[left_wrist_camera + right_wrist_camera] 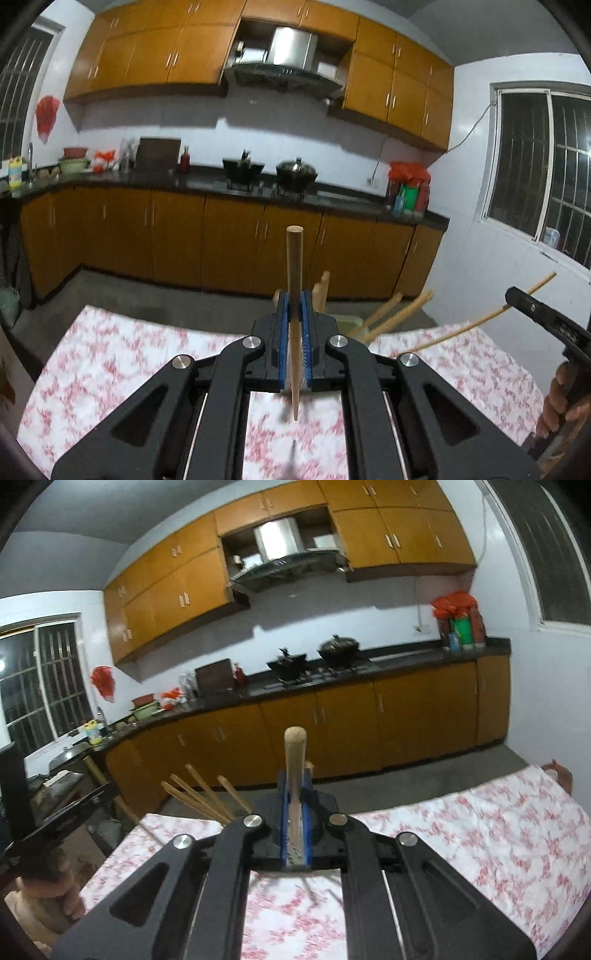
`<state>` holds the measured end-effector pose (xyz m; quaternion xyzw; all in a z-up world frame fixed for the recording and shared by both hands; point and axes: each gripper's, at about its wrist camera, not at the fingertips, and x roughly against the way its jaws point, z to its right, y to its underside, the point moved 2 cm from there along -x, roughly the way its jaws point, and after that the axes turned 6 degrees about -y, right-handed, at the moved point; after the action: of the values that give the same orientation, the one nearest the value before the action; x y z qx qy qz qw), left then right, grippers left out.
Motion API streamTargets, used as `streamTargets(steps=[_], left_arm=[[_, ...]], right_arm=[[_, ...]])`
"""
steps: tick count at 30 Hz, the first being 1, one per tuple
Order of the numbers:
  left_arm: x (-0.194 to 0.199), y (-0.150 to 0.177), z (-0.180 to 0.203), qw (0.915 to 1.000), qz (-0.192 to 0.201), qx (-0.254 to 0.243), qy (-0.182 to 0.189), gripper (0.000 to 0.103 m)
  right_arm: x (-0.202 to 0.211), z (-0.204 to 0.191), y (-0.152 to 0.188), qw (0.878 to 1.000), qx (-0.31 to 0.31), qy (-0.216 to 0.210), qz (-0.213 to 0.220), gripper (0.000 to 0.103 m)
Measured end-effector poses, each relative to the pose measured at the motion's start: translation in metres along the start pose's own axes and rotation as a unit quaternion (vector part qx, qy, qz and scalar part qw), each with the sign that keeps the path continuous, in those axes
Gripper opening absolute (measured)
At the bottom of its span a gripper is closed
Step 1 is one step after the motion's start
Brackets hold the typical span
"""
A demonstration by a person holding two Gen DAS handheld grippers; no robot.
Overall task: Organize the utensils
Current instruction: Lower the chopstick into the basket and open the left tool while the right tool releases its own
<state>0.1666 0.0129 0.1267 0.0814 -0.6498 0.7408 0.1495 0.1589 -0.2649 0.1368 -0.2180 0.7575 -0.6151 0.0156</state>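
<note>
Clamped upright in your left gripper is one wooden chopstick, thick end up, tip low over the floral tablecloth. Your right gripper is closed on a wooden-handled utensil, its working end hidden. Just beyond and right of the left jaws, the pale holder bristles with chopsticks; left hand is nearer.
</note>
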Motion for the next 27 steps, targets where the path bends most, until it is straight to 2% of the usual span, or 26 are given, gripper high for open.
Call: streamTargets(steps=[6, 11, 18, 27], left_arm=[[0.001, -0.037, 0.025, 0.9979, 0.064, 0.007, 0.004, 0.007], [-0.013, -0.051, 0.037, 0.9955, 0.094, 0.013, -0.006, 0.007], [-0.041, -0.048, 0.037, 0.9936, 0.107, 0.019, -0.030, 0.007], [-0.070, -0.025, 0.038, 0.9974, 0.066, 0.009, -0.029, 0.007]], right_arm=[[-0.001, -0.013, -0.029, 0.999, 0.015, -0.006, 0.029, 0.008], [-0.028, -0.014, -0.039, 1.000, 0.014, -0.010, 0.018, 0.008], [-0.076, -0.011, -0.033, 0.999, 0.013, -0.010, -0.031, 0.008], [-0.101, -0.008, -0.020, 0.998, 0.017, -0.007, -0.059, 0.008]])
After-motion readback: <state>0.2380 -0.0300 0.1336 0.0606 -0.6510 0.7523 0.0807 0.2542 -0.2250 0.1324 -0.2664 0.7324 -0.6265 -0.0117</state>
